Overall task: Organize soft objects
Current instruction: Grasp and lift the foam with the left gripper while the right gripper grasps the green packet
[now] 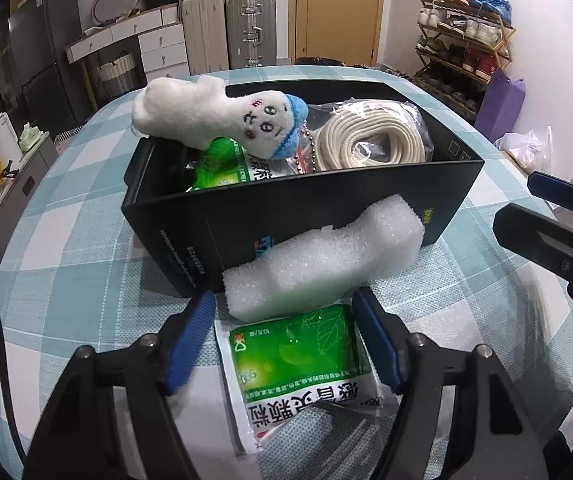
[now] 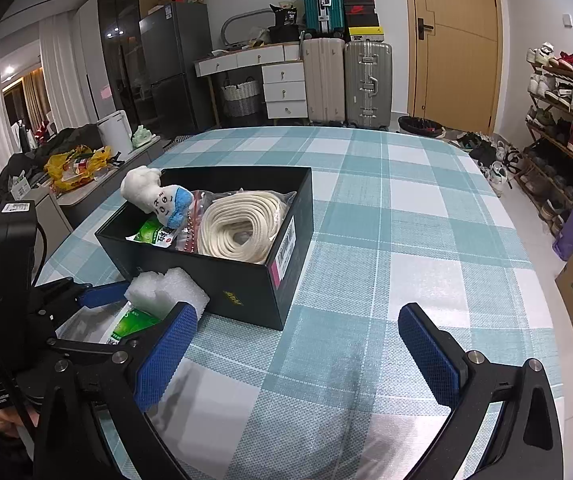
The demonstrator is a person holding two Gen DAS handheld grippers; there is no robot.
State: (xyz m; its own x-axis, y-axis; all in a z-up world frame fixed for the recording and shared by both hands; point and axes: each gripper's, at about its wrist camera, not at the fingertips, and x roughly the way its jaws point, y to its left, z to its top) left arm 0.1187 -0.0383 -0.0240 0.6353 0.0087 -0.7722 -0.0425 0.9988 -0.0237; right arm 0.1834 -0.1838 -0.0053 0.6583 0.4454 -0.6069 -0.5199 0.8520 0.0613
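- A green-and-white sachet (image 1: 302, 372) lies flat on the checked worktop (image 2: 386, 216), just in front of the black box (image 1: 306, 208); a white foam block (image 1: 326, 260) rests across the sachet's far end and leans against the box's front wall
- The left gripper (image 1: 286, 344) has its blue-padded fingers (image 1: 190, 348) apart, one on each side of the sachet; whether the pads touch it cannot be told
- Inside the box: a white plush toy (image 1: 222, 116) with a blue cap propped on the left rim, a second green sachet (image 1: 226, 168) under it, a coil of cream rope (image 1: 366, 136) in clear wrap on the right, a bead chain (image 1: 306, 148) between them
- The right gripper (image 2: 294, 356) hovers over bare cloth to the right of the box — its fingers (image 2: 166, 356) spread wide, nothing between them
- Behind the worktop — suitcases (image 2: 346, 80), a white set of drawers (image 2: 282, 88), a wooden door (image 2: 454, 40); a shoe rack (image 2: 566, 108) at the right
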